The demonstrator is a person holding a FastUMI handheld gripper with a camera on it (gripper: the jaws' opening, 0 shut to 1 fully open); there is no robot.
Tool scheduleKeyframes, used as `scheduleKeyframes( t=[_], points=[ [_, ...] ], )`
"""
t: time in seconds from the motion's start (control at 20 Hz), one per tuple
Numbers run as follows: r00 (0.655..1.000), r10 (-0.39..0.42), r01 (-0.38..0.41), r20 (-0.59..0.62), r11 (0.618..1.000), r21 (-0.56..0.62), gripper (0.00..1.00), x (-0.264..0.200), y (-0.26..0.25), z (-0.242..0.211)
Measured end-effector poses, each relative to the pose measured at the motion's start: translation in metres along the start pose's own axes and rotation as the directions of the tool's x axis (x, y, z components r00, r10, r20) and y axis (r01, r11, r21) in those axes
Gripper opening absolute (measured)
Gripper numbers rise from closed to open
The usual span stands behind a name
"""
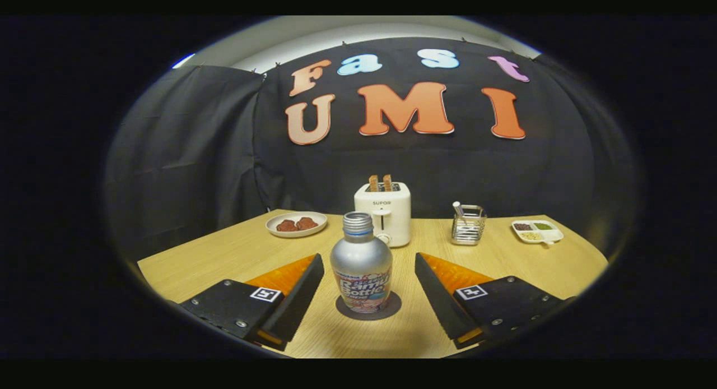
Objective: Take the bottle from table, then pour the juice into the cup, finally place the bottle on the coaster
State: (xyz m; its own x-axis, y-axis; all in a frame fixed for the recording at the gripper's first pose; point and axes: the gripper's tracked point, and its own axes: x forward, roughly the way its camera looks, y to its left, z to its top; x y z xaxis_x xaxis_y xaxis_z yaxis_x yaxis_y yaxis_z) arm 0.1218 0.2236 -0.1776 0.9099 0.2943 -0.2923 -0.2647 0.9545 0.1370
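A silver metal bottle (361,265) with a threaded neck and a colourful label stands upright on a dark round coaster (368,309) on the wooden table (224,254). It sits between my two fingers, with clear gaps on both sides. My gripper (369,263) is open and neither finger touches the bottle.
Beyond the bottle stands a white toaster (383,213) with two slices sticking up. A white plate (296,223) with brown food lies at the back left. A wire holder (468,225) and a small divided dish (536,231) sit at the back right.
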Motion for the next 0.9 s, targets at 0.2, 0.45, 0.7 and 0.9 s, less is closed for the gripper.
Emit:
scheduleKeyframes(
  t=[0.2, 0.45, 0.7, 0.9],
  points=[
    [0.996, -0.008, 0.009, 0.088, 1.000, -0.019, 0.97, -0.038, -0.008, 0.035],
    [0.985, -0.031, 0.034, 0.170, 0.999, -0.009, 0.97, -0.092, -0.027, 0.071],
    [0.982, -0.050, 0.041, 0.182, 0.998, 0.051, 0.97, -0.138, -0.052, 0.084],
    [0.955, -0.103, 0.112, 0.278, 0.994, -0.017, 0.97, -0.173, -0.081, 0.104]
  ],
)
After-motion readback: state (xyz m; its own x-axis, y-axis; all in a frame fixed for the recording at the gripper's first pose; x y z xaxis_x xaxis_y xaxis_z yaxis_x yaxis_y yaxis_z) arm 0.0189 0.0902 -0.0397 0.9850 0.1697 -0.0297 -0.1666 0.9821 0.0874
